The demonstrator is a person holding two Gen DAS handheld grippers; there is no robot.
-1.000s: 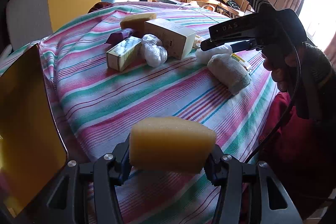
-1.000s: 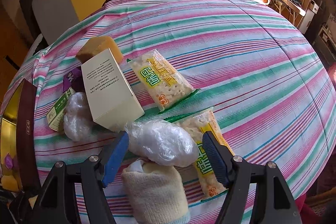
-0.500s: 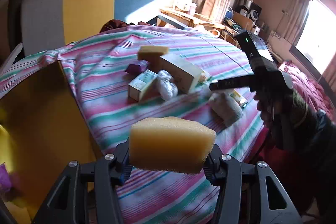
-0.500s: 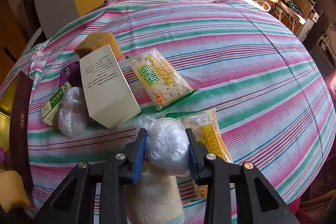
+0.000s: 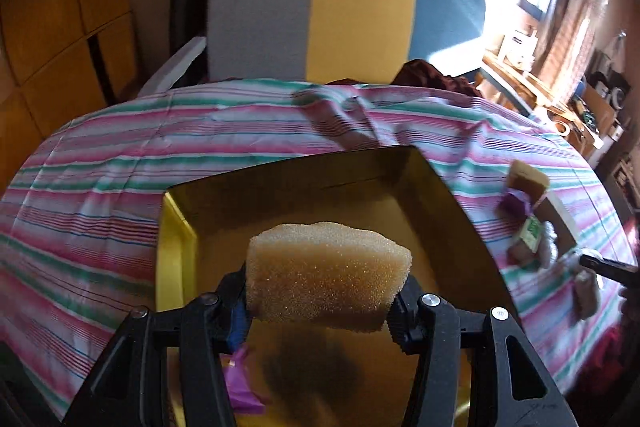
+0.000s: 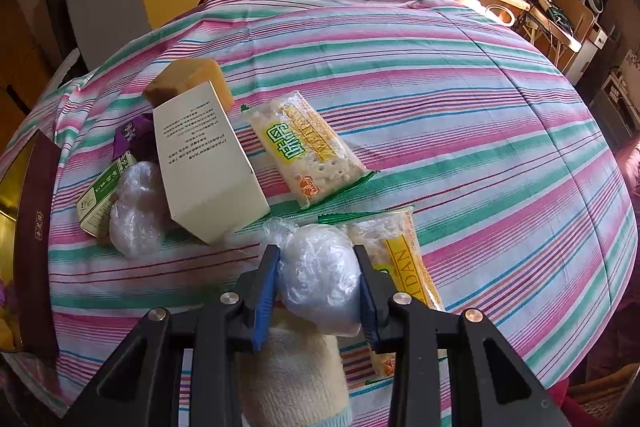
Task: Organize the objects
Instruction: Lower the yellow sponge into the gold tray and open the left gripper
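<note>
Left wrist: our left gripper (image 5: 320,301) pinches the sponge (image 5: 326,277) directly above the gold tray (image 5: 176,251), not yet dropped. Right gripper (image 6: 318,283) clamps the plastic-wrapped ball (image 6: 320,277); boxes, cracker packs ahead remain unsorted

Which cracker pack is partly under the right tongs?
The pack reading DAN, nearest the right tongs; the other pack lies clear, farther back beside the white box.

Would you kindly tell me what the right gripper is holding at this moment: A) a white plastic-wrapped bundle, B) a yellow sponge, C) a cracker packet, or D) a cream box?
A: in the right wrist view, the right gripper is shut on the plastic-wrapped bundle, which bulges between its fingers; the sponge is in the left gripper.
</note>
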